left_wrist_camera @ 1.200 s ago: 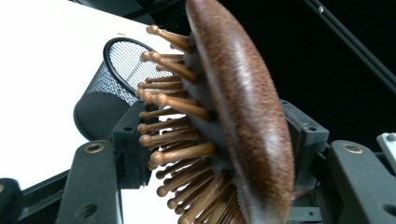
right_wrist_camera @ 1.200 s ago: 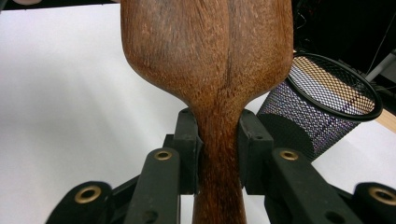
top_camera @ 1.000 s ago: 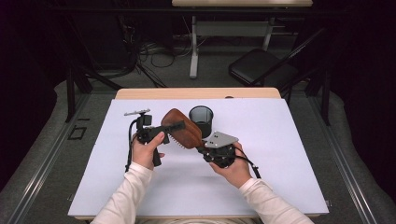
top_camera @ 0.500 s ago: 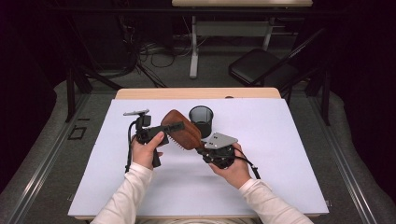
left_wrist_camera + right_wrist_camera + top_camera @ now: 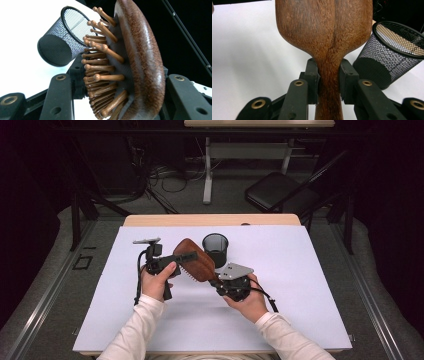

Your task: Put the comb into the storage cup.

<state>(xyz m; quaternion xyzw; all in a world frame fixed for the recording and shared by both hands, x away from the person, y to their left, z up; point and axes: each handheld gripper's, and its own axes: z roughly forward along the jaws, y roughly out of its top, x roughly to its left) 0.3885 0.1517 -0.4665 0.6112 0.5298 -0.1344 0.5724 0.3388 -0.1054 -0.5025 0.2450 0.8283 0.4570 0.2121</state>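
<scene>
— Right, seen from the high view: wooden hairbrush (image 5: 194, 259) held off the white table cover (image 5: 300, 310), between both hands, just in front of the black mesh cup (image 5: 215, 249).

— And the right gripper (image 5: 220, 282)?

— Clamped on the brush's narrow neck, where the handle widens into the head. Pads (image 5: 313, 77) pressed tight against the wood on either side, nothing slack.

— Left gripper (image 5: 186, 256)?

— Jaws just been closing, with the brush head between them. One jaw against the smooth wooden back, the other on the bristle side. Hard to say from the left gripper view whether that pad presses the pins or only meets their tips; looks closed on the head all the same.

— Brush attitude?

— Tilted, head up toward the far left, handle down toward the right hand. Pins (image 5: 102, 65) facing sideways in the left gripper view, rounded tips toward the cup.

— Cup itself?

— Upright on the cover, near the brush head, not touching it.
</scene>
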